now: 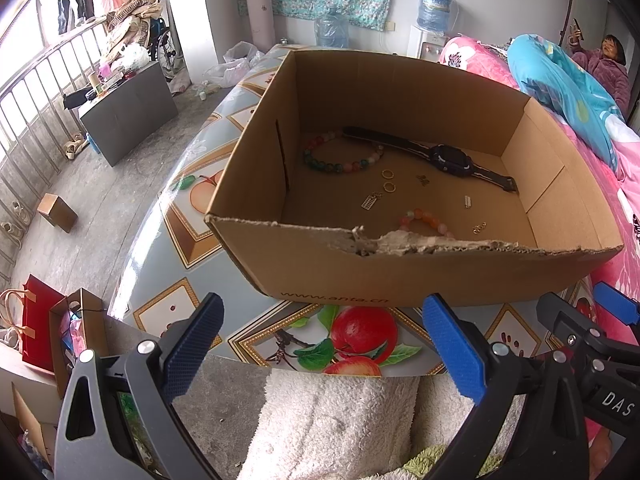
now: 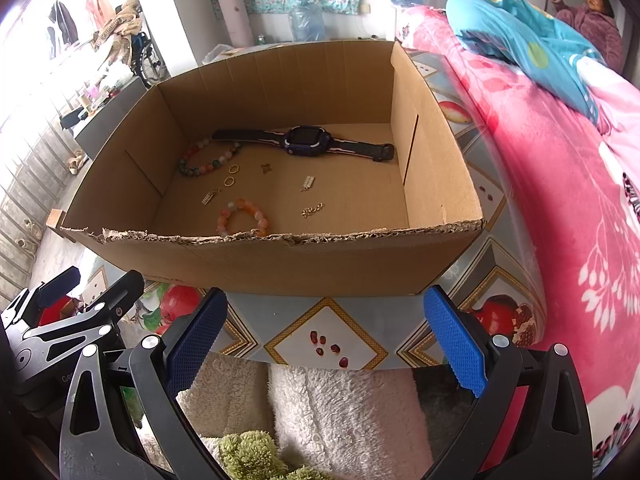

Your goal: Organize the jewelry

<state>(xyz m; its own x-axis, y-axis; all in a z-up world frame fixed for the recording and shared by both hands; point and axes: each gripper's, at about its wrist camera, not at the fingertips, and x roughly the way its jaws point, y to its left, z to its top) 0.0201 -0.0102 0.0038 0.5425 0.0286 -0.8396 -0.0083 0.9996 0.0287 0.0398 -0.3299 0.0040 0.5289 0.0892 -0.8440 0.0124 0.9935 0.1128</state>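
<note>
While both tools hang short of the counter (image 2: 280,316), my left gripper (image 1: 324,344) has its blue fingers (image 1: 192,344) spread wide, nothing between them. Right gripper (image 2: 328,340): fingers (image 2: 456,344) equally wide, empty. Fleece-covered lap (image 2: 344,408) fills the view beneath both.

Counter edge just ahead, covered in a fruit-print cloth; red apple motif (image 1: 362,330) under the left tool.

Cardboard box (image 2: 320,256) sits on the counter, top open, near rim torn and ragged. All jewelry lies loose on the box floor:
- nearest, toward the front wall: orange-pink bead bracelet (image 2: 243,216), partly hidden by the rim in the left view.
- right of it: short gold chain piece (image 2: 312,211).
- mid-floor: small abacus-shaped charm (image 2: 208,197), second similar charm (image 2: 308,182), two gold rings (image 2: 231,175) close together, small dark-gold butterfly-like piece (image 2: 265,167).
- back left: green-and-pink bead bracelet (image 2: 206,158).
- farthest, along the back wall: dark smartwatch (image 2: 306,142), strap laid out flat, one strap end touching the green-pink bracelet.

Beyond, to the right: bed with pink floral blanket (image 2: 560,184).
</note>
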